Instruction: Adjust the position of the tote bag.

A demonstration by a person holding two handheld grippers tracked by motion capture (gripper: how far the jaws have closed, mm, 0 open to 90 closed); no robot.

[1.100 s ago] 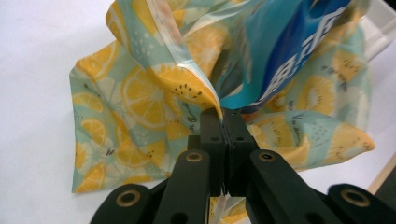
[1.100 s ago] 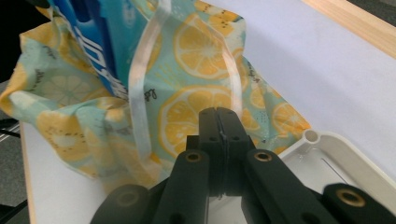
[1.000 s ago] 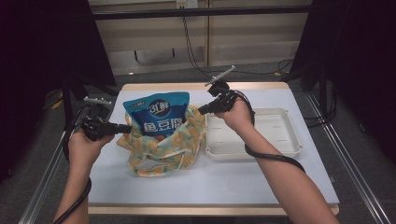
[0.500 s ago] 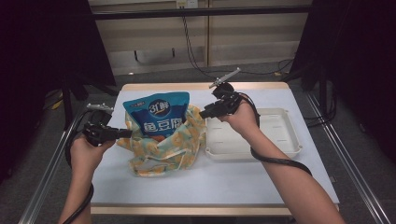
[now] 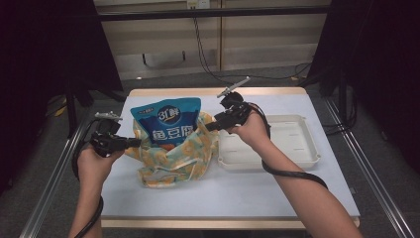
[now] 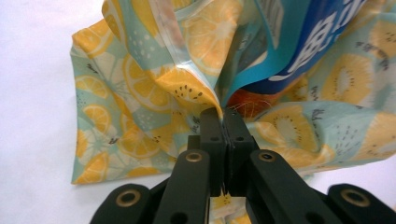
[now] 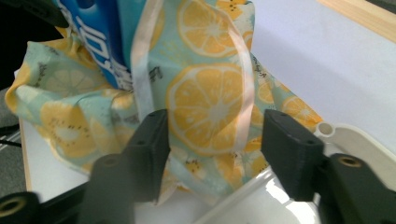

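The table (image 5: 297, 193) carries a pale blue-white top with a wooden rim, and everything else sits relative to the fruit-print cloth bag (image 5: 171, 156) at its left-centre. That bag, patterned with orange slices on pale teal, slumps on the tabletop with its mouth turned up and toward the far edge; its bunched body runs from the near-left toward the far-right. Just right of the bag, touching its cloth at the corner, lies a white plastic tray (image 5: 297, 148), its long side running across the table.

Standing inside the bag is a blue snack pouch (image 5: 166, 121) with white lettering. Its long axis is close to upright, leaning slightly away from the person, its top edge well above the bag's rim and its printed face turned toward the near side.

The left gripper (image 5: 130, 143) comes in from the bag's left side, lying roughly level, and its jaws are clenched on the bag's left rim; in the left gripper view the left gripper (image 6: 224, 116) pinches a fold of cloth flat between its tips. The right gripper (image 5: 210, 127) sits at the bag's right rim, pointing left. Its jaws have just been opening, and in the right gripper view the right gripper (image 7: 212, 135) stands released, a flap of the cloth with its pale handle strap (image 7: 245, 93) lying between the parted jaws without being pressed.
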